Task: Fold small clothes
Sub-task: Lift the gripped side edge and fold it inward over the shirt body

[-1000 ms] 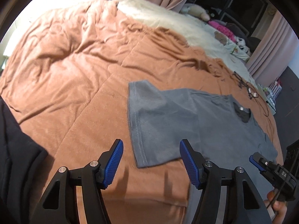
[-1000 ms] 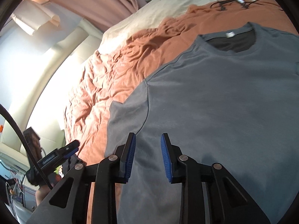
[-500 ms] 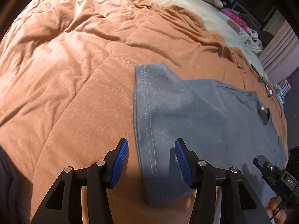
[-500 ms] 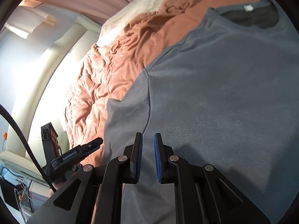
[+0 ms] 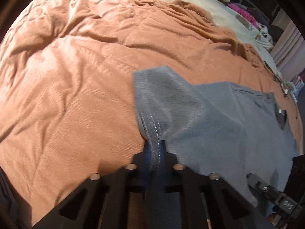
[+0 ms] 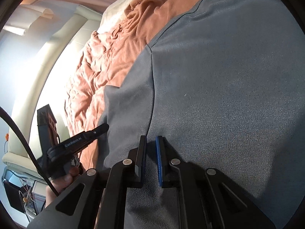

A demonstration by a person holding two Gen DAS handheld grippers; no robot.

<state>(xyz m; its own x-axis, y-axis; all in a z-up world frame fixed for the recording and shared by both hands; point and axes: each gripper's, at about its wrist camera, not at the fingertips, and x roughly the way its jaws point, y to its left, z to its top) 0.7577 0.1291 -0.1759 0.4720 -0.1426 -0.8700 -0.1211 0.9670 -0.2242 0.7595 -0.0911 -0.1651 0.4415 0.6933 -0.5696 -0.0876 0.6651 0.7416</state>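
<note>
While the grey T-shirt (image 5: pixel 219 126) is lying spread across the rust-orange bedspread (image 5: pixel 76 80), the left gripper (image 5: pixel 154 152) is clamping the stitched hem of one sleeve (image 5: pixel 162 93) between its blue pads, the fingers pressed tight against the fabric. The pinched edge is rising off the bedding in a soft ridge, and the cloth around it is showing motion blur. The shirt's body is stretching away to the right in this view, with the dark neck opening (image 5: pixel 282 117) lying near the far edge of the bedspread. A cream blanket (image 5: pixel 219 11) is covering the bed beyond the orange cover, and pink items are sitting blurred at its far end.

In the right wrist view, the right gripper (image 6: pixel 151 160) is hovering low over the shirt's body (image 6: pixel 228 95), its jaws drawn almost together with a narrow slit between the blue pads; no fabric is showing inside that slit, though whether the tips are touching the cloth cannot be told. The sleeve seam (image 6: pixel 152 72) is running up from just ahead of the fingertips. To the left, the other gripper's black body (image 6: pixel 80 141) is appearing beside the sleeve, with a person's hand (image 6: pixel 59 183) wrapping its handle and a black cable (image 6: pixel 22 143) curving past it.
</note>
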